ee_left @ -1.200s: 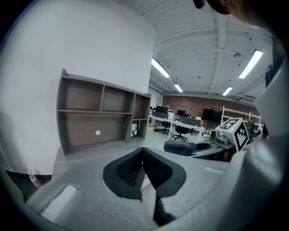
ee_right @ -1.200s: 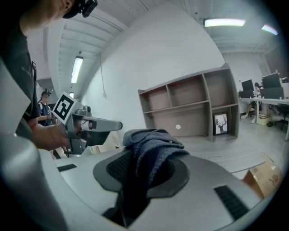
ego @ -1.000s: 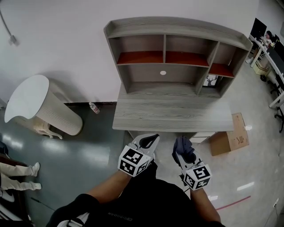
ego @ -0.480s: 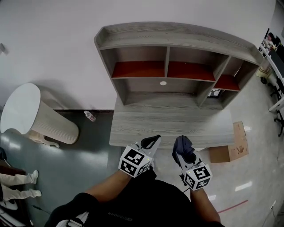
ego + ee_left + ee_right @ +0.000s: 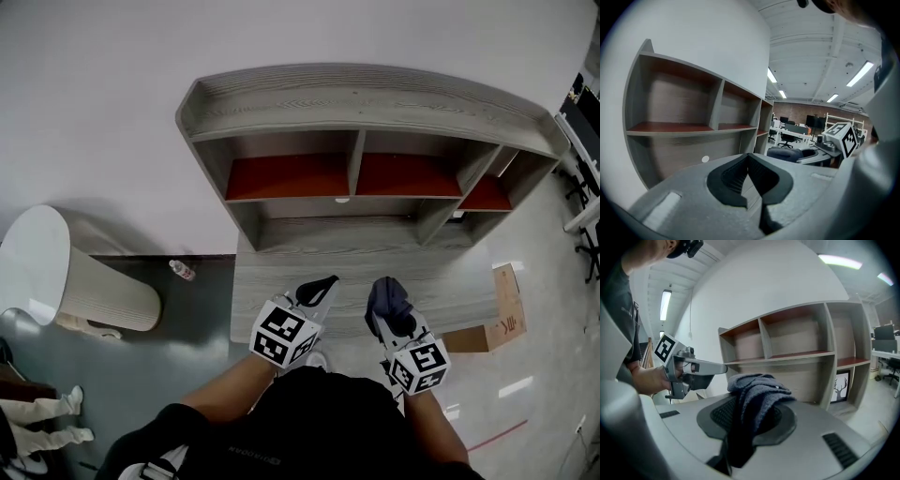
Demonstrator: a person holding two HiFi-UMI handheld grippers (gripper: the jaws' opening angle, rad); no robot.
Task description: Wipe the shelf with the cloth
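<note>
A grey wooden shelf unit (image 5: 366,103) stands on a grey desk (image 5: 281,272) against the white wall, its upper compartments (image 5: 291,176) floored in red. In the head view my right gripper (image 5: 386,289) hovers over the desk's front edge, shut on a dark blue cloth (image 5: 390,302) that bunches out between its jaws. The cloth (image 5: 757,394) fills the right gripper view, with the shelf (image 5: 797,352) behind. Beside it on the left, my left gripper (image 5: 323,284) is shut with nothing in it. The shelf (image 5: 689,126) shows ahead in the left gripper view.
A white ribbed bin (image 5: 66,272) stands on the floor at the left, a small bottle (image 5: 181,270) near the wall. A cardboard box (image 5: 502,314) lies right of the desk. A framed deer picture (image 5: 842,386) sits in the lower right compartment. Office desks and chairs (image 5: 797,131) lie further right.
The view has moved closer to the shelf unit and desk; both grippers now reach over the desk's front edge. The cloth stays held in the right gripper.
</note>
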